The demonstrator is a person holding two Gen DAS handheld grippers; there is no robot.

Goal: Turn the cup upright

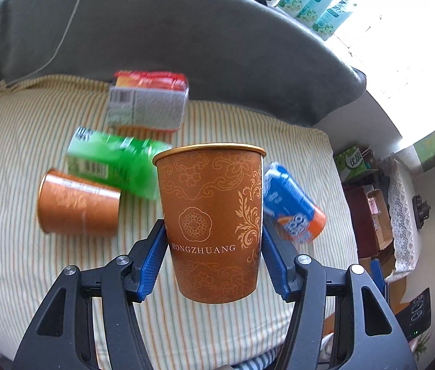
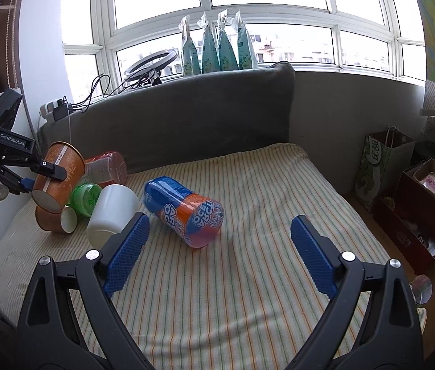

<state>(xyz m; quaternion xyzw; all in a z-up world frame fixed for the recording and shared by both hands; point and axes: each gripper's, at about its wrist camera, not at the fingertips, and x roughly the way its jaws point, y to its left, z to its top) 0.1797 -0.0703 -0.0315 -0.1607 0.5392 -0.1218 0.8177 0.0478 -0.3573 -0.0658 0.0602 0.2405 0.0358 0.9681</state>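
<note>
Left wrist view shows the orange cup clamped between my left gripper pads, lifted off the striped cushion, rim up and base down relative to my fingers, its long axis crossing them. From the right wrist view that same cup hangs tilted in the air, base leaning toward the cushion, so I judge it needs levelling before setting down. A second orange cup lies on its side below, beside the green canister. My right gripper is spread wide, holding nothing, well apart from the cup.
</note>
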